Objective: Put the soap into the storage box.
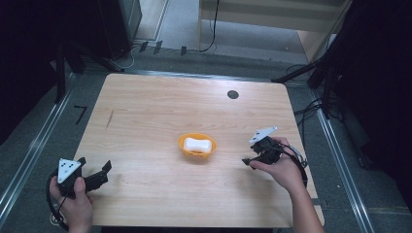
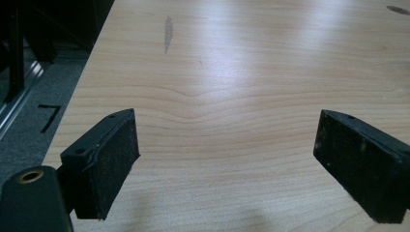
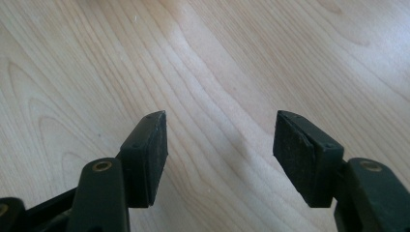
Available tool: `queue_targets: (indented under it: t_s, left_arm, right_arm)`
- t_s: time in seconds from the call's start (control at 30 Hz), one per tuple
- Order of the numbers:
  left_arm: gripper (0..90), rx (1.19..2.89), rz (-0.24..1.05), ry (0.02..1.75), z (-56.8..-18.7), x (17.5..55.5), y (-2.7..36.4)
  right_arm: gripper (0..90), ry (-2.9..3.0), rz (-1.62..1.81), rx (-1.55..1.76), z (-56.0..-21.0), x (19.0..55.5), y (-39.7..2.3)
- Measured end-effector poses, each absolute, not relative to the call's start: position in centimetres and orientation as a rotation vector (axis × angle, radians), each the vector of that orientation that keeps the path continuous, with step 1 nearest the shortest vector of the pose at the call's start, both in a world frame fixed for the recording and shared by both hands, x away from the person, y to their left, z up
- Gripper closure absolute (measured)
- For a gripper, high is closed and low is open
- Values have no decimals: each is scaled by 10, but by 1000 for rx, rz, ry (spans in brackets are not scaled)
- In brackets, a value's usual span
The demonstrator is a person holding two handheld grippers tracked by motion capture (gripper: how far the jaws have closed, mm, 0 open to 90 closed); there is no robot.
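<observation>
An orange bowl [image 1: 183, 145] sits near the middle of the wooden table [image 1: 155, 111], with a white soap-like block [image 1: 198, 144] lying in it. My left gripper [image 1: 95, 171] rests at the table's front left corner, held by a hand, its jaws wide apart over bare wood. The same left gripper [image 2: 225, 164] has nothing between its pads. My right gripper [image 1: 248, 161] hovers to the right of the bowl, apart from it, pointing down at the table. In its own view the right gripper [image 3: 220, 145] stands open over bare wood grain.
A small dark round hole [image 1: 232, 94] marks the table's far right part. A dark streak [image 1: 110, 119] lies on the left side. Black stands and cables [image 1: 311, 73] surround the table, with grey floor [image 1: 29, 141] beyond its left edge.
</observation>
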State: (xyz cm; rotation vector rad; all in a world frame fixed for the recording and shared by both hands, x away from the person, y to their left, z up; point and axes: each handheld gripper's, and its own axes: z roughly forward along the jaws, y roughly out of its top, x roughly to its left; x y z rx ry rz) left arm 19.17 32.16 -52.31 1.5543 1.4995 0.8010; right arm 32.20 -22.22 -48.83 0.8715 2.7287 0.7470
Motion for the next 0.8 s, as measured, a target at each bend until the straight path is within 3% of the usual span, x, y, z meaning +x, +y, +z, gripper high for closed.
queue_targets:
  t_s: [0.8]
  left_arm:
    - [92,1557,804,1498,-523,191,322]
  right_arm:
    - [183,2615,809,1063,-499,293,-256]
